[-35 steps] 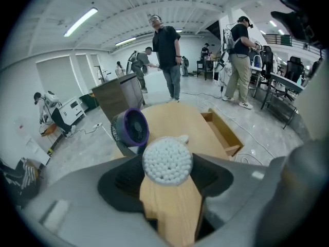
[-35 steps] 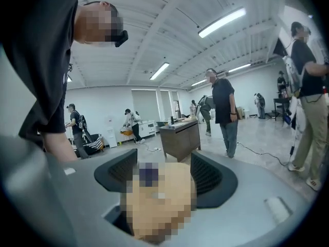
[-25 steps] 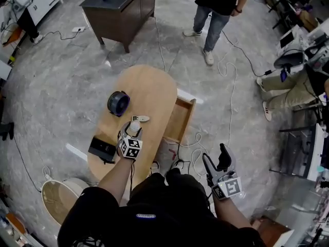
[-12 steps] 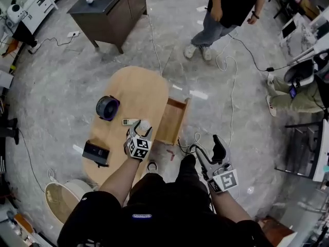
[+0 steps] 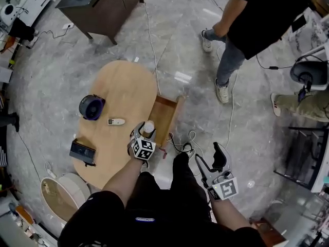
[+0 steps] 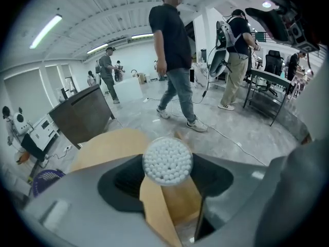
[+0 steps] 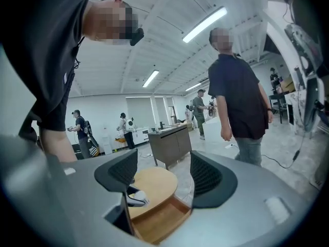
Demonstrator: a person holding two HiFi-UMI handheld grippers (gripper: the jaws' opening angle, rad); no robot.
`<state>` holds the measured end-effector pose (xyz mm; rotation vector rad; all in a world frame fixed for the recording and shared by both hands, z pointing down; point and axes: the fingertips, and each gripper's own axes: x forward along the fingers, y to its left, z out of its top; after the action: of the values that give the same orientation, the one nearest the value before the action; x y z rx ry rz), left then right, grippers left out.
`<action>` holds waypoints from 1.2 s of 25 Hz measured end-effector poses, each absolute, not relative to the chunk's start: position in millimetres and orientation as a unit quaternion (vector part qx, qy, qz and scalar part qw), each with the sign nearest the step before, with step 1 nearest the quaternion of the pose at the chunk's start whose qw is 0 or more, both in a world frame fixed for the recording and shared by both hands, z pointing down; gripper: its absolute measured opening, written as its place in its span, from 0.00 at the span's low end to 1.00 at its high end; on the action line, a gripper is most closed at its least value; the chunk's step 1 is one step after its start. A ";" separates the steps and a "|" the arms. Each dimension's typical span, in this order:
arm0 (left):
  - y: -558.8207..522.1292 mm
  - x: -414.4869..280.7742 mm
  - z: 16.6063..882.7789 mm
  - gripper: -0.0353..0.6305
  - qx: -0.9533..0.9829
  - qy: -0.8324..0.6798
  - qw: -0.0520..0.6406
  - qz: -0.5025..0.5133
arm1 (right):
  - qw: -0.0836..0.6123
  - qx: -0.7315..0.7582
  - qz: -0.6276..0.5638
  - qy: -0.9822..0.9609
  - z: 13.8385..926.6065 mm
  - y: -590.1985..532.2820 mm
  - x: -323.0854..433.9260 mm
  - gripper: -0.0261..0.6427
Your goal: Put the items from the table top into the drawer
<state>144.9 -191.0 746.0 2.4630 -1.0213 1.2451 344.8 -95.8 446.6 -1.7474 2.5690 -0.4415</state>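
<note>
Item 1: cotton-swab tub (image 6: 167, 161), pinched by left gripper (image 5: 146, 131) above open drawer (image 5: 164, 118), right of table (image 5: 123, 86). Likely light, rigid, smooth-walled; hold sidewalls mid-height. Right gripper (image 7: 163, 175) spread, empty.

A clear round tub of white cotton swabs (image 6: 167, 160) is clamped in the left gripper (image 5: 146, 131), above where the oval wooden table top (image 5: 123, 86) meets the open, empty light-wood drawer (image 5: 163, 118). On the table top lie a round purple-and-black device (image 5: 91, 107), a small white remote (image 5: 115, 121) and a black rectangular box (image 5: 82, 152).
</note>
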 end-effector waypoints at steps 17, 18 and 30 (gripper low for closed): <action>-180.3 182.8 892.7 0.47 0.808 -0.329 0.142 0.468 | -0.018 -0.546 -0.223 0.807 566.3 -75.0 375.5 0.53; -178.4 181.5 899.3 0.47 0.806 -0.329 0.145 0.470 | -0.019 -0.547 -0.224 0.806 569.2 -75.4 376.4 0.53; -155.9 170.0 941.9 0.47 0.787 -0.334 0.172 0.489 | -0.018 -0.542 -0.247 0.803 589.5 -75.7 369.6 0.54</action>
<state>170.0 -155.9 941.9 2.2346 -0.9468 1.3868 369.6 -75.7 589.5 -1.7216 2.5524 -0.7839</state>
